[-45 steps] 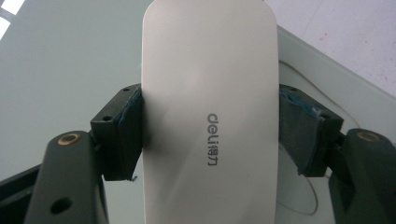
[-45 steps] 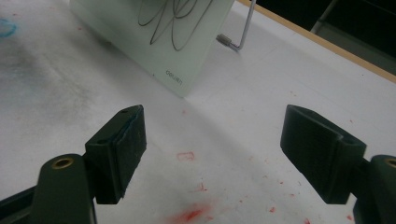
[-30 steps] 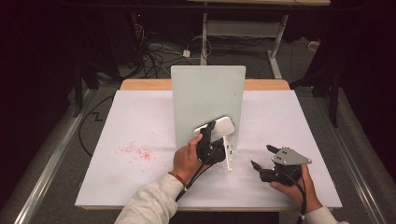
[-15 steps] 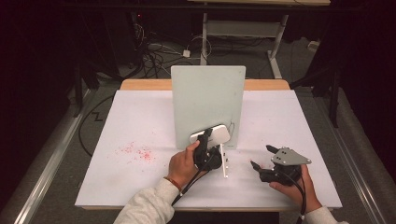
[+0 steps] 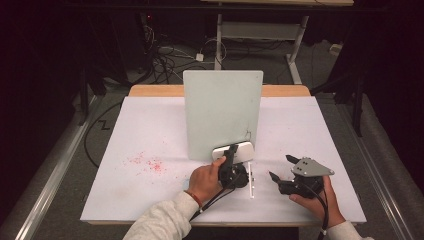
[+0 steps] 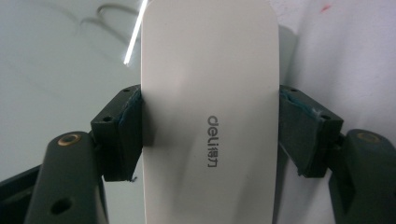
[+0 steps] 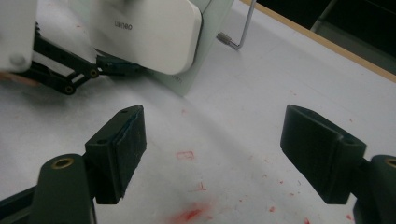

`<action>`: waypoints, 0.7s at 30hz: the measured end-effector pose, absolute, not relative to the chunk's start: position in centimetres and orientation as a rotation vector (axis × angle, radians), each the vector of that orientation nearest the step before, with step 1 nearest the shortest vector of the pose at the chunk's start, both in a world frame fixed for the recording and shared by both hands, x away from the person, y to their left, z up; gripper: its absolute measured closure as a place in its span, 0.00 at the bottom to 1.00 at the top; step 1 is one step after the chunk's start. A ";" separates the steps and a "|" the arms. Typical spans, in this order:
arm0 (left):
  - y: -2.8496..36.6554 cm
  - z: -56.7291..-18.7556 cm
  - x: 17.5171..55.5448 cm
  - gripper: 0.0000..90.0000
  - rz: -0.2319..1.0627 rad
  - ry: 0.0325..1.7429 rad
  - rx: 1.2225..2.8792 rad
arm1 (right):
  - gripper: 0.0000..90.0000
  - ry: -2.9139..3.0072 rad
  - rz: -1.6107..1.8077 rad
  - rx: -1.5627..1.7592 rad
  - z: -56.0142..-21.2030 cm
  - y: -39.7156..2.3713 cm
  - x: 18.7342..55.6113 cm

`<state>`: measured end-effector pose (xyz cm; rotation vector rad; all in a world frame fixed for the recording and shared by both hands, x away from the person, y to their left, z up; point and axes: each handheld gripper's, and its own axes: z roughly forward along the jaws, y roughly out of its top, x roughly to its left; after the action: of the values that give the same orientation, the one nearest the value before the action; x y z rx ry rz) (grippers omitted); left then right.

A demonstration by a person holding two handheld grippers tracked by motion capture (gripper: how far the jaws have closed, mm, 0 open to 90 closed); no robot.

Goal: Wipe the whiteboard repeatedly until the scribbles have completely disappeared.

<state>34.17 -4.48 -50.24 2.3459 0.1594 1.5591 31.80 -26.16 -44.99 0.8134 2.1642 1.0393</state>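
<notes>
A pale green board (image 5: 222, 112) stands upright in the middle of the white table (image 5: 150, 135). My left gripper (image 5: 231, 167) is shut on a white eraser block (image 5: 232, 151), which it holds against the board's lower right corner. In the left gripper view the block (image 6: 210, 107), printed "deli", is clamped between both pads, with the board (image 6: 56, 70) behind it. My right gripper (image 5: 282, 172) rests open on the table to the right, nothing between its fingers. The right gripper view has its own open gripper (image 7: 212, 154) low and the eraser (image 7: 144, 28) at upper left.
A thin stand foot (image 5: 251, 177) juts forward from the board's base, between the two grippers. Red smudges (image 5: 147, 164) mark the table left of the board, and more red marks (image 7: 191, 212) lie under my right gripper. Cables and desk legs lie on the floor behind.
My left gripper has slid the eraser down the board's face to its bottom edge. The right gripper has stayed where it was, open.
</notes>
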 end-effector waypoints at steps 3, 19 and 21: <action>-4.9 -50.5 34.1 0.32 1.581 0.103 2.362 | 0.26 2.163 1.037 0.813 -45.0 -26.2 31.8; 0.8 -49.6 34.2 0.32 1.555 -0.096 2.558 | 0.25 2.116 1.054 0.839 -44.5 -26.8 31.7; 1.3 -49.7 34.3 0.32 1.571 -0.092 2.546 | 0.25 2.112 1.049 0.847 -44.5 -26.7 31.7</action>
<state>34.26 1.31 -49.68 2.5461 -0.0923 1.5706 31.70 -26.71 -44.54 0.8470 2.1120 1.0493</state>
